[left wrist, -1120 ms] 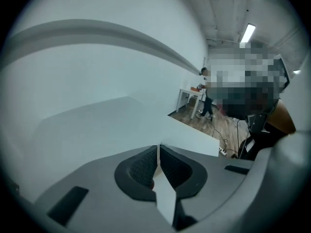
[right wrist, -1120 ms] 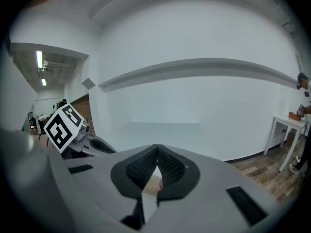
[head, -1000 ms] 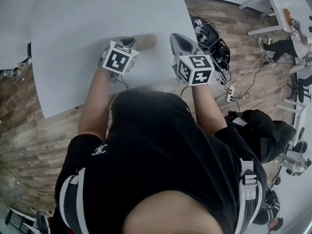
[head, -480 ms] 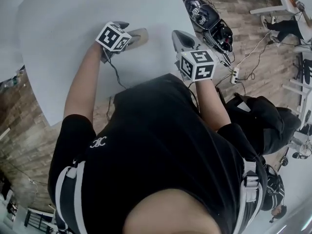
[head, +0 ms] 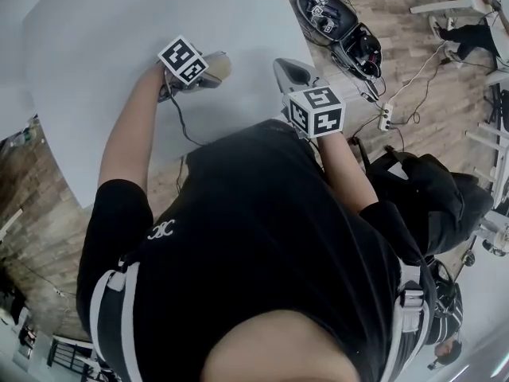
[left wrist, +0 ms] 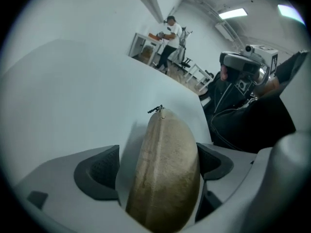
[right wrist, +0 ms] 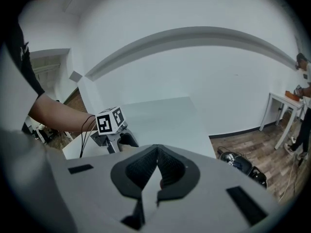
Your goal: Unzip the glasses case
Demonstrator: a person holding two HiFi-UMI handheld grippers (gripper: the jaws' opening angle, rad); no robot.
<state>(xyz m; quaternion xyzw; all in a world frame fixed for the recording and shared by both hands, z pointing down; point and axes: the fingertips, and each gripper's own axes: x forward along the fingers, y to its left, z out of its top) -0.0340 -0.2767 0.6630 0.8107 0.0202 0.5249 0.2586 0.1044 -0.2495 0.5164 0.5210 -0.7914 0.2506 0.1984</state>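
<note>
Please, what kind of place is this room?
Probably a lab or workshop rather than a home: a plain white table, cables and a power strip on the wooden floor, and a person working at another white desk.

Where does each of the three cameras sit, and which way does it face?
Head view: on the person's head, facing steeply down at the white table; shows the black shirt, left gripper and right gripper.
Left gripper view: on the left gripper, facing along its opening jaws, the glasses case between them; shows the shirt.
Right gripper view: on the right gripper, facing across the table over shut jaws; shows the left forearm.
Shared: each gripper view shows the other gripper.
</note>
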